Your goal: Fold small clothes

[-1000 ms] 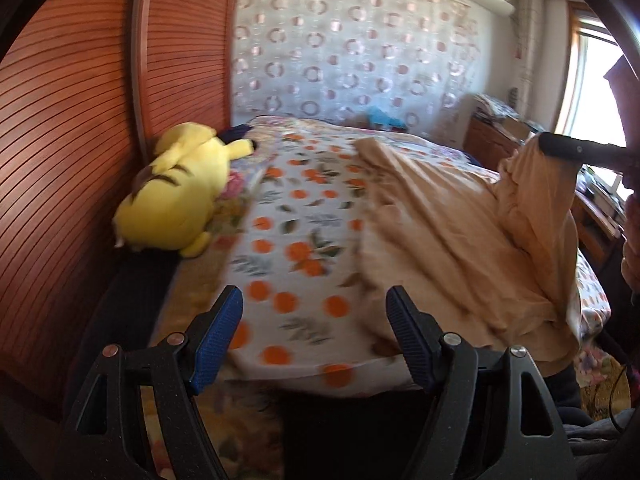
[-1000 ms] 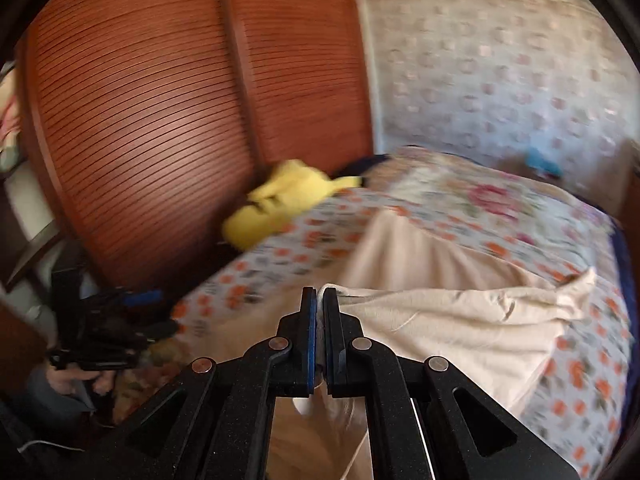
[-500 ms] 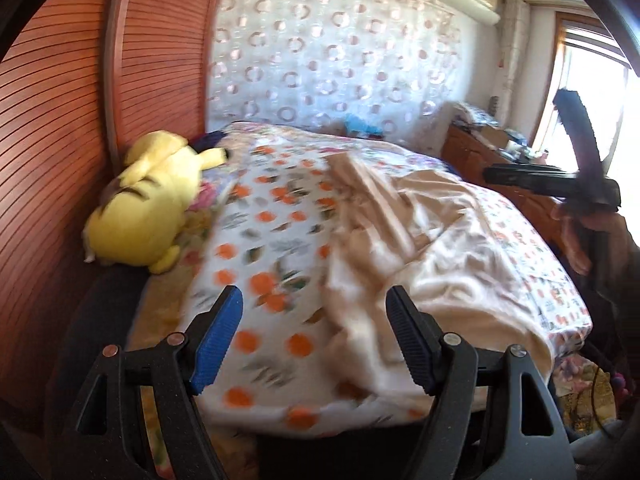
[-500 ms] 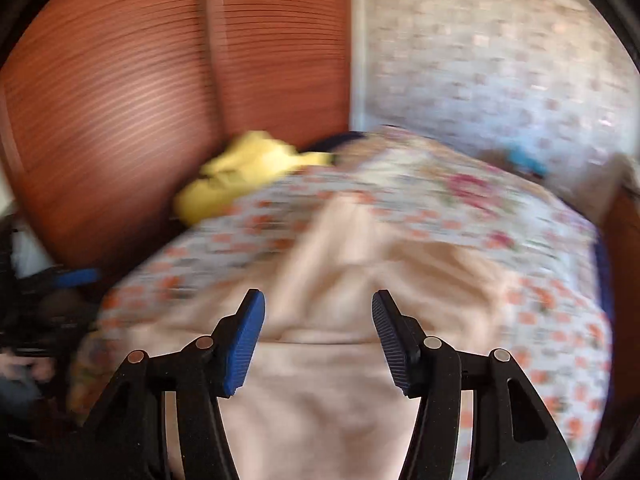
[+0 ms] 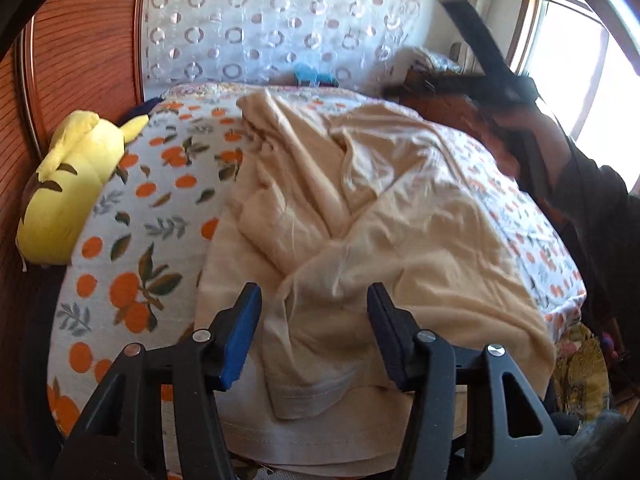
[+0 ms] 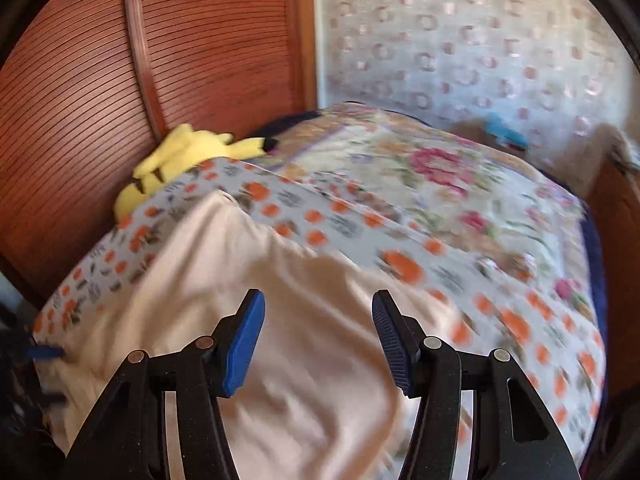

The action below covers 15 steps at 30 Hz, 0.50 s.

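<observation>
Both the left gripper (image 5: 314,334), its jaws just narrowing, and the right gripper (image 6: 318,338) gape empty over the rumpled cream cotton garment (image 5: 360,216), so a careless pinch could bunch several layers.

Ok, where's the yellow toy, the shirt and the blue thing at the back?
Yellow toy (image 5: 68,196), left wrist view, on its body.
Shirt (image 5: 400,216), left wrist view, on its crumpled middle.
Blue thing (image 5: 310,76), left wrist view, on its middle.

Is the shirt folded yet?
Not yet. The cream cotton garment is laid out but still rumpled on the orange-print bedsheet. The left claw, just narrowing, stands open around a hem fold; the right claw is open and empty. All folding remains.
</observation>
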### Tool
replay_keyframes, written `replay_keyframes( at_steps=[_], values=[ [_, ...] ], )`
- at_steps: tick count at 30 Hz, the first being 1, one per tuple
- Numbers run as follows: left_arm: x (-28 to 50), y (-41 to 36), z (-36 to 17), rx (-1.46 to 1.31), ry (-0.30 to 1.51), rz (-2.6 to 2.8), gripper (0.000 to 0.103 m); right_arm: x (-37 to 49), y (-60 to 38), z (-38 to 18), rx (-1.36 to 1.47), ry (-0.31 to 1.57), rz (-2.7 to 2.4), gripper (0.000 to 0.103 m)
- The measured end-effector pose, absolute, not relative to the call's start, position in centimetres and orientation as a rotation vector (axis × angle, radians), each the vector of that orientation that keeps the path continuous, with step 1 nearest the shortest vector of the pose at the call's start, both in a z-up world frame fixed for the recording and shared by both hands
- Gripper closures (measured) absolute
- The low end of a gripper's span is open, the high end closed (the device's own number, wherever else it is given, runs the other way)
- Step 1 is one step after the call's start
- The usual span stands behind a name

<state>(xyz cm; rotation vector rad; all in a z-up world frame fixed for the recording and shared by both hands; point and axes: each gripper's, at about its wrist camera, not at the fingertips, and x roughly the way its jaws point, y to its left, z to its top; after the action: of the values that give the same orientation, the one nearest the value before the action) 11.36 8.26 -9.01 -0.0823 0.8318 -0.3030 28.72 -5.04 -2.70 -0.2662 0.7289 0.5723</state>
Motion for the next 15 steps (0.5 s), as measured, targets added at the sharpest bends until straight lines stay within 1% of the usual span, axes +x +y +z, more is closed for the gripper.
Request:
replay_keyframes(
  at_steps=[3,6,7,8,9,10,12,13,15],
  values=[
    [11.4,8.3,-9.9,-0.077,0.859,-0.297,0.047,31.8,-2.5,-4.5,-0.332,0.777,0.573,0.045],
    [11.2,8.4,-9.9,-0.078,0.85,-0.294,0.051,34.3,-1.8,-6.0,-0.38,0.848,0.541,0.045],
    [11.2,8.5,-9.8,-0.083,0.847,-0.296,0.056,35.1,-2.1,-6.3,-0.376,0.876,0.546,0.045],
    [11.2,8.6,-9.8,-0.088,0.845,-0.299,0.063,35.5,-2.1,-6.7,-0.375,0.909,0.549,0.045],
    [11.1,8.6,-9.8,-0.089,0.845,-0.304,0.069,36.3,-2.2,-6.5,-0.38,0.921,0.547,0.048],
    [11.1,8.5,-9.8,-0.087,0.843,-0.307,0.074,36.8,-2.1,-6.2,-0.385,0.925,0.553,0.055],
    [10.7,8.4,-9.7,-0.09,0.827,-0.321,0.086,37.0,-2.1,-5.5,-0.398,0.909,0.562,0.094],
    [10.5,8.4,-9.6,-0.089,0.818,-0.324,0.094,36.4,-2.3,-4.9,-0.411,0.886,0.556,0.1],
    [9.7,8.2,-9.2,-0.084,0.792,-0.336,0.098,35.2,-2.3,-3.3,-0.416,0.813,0.567,0.101]
  ],
)
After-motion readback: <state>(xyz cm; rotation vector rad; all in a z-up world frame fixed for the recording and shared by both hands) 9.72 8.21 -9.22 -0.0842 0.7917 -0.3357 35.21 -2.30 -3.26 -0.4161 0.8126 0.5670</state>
